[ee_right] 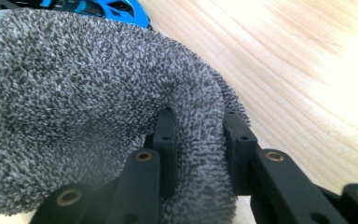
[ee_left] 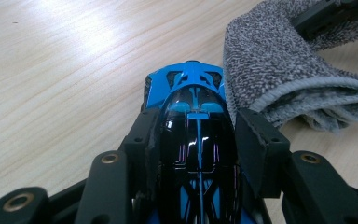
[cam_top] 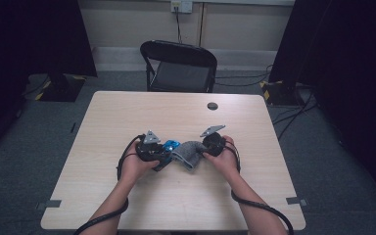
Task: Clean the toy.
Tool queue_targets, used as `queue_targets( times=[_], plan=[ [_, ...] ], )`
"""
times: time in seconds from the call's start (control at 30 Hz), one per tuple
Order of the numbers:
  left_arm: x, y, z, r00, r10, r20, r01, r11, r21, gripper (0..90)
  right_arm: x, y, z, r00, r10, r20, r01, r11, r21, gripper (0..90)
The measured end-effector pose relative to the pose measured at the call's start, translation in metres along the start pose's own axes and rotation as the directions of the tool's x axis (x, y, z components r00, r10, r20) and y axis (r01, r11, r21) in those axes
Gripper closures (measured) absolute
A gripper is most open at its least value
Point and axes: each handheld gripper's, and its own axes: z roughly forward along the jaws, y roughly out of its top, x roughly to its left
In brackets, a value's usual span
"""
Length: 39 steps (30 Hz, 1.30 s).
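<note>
The left gripper (cam_top: 162, 152) clamps the toy car (ee_left: 193, 121), nose pointing right; the grey cloth (cam_top: 190, 152), pinched in the right gripper (cam_top: 200, 151), lies just beside it.

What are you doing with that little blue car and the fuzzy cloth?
A person holds a claw in each hand at a wooden table. The left claw grips a blue and black toy car. The right claw pinches a grey cloth, held right against the car's front end, as if to wipe it.
</note>
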Motion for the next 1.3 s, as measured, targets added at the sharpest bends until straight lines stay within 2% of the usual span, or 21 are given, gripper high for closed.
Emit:
queue_targets(
  times=[0.53,0.77,0.87,0.97,1.1,1.3],
  plan=[
    [0.000,-0.001,0.000,1.0000,-0.001,-0.001,0.001,1.0000,-0.004,51.8,-0.004,0.005,0.001,0.9995,0.009,0.030,-0.009,1.000,0.003,70.7],
    [0.000,-0.002,0.000,1.0000,0.001,0.000,-0.001,0.9999,-0.011,51.8,-0.009,0.004,-0.005,0.9986,0.005,0.052,-0.005,1.000,0.005,70.7],
    [0.000,-0.002,0.000,1.0000,0.003,0.001,-0.003,0.9999,-0.011,51.8,-0.011,0.002,-0.007,0.9983,0.017,0.055,-0.017,1.000,0.000,70.7],
    [0.001,-0.002,-0.001,0.9999,0.010,-0.005,-0.010,0.9999,-0.012,51.8,-0.016,-0.004,-0.014,0.9965,0.027,0.079,-0.025,1.000,-0.016,70.7],
    [0.001,-0.002,0.000,1.0000,0.002,0.003,-0.002,0.9999,-0.011,51.8,-0.023,-0.012,-0.023,0.9944,0.057,0.089,-0.054,0.998,-0.034,70.7],
    [0.001,-0.002,-0.001,1.0000,0.007,-0.002,-0.007,0.9999,-0.012,51.8,-0.029,-0.020,-0.036,0.9931,0.091,0.074,-0.085,0.993,-0.083,70.7]
  ],
)
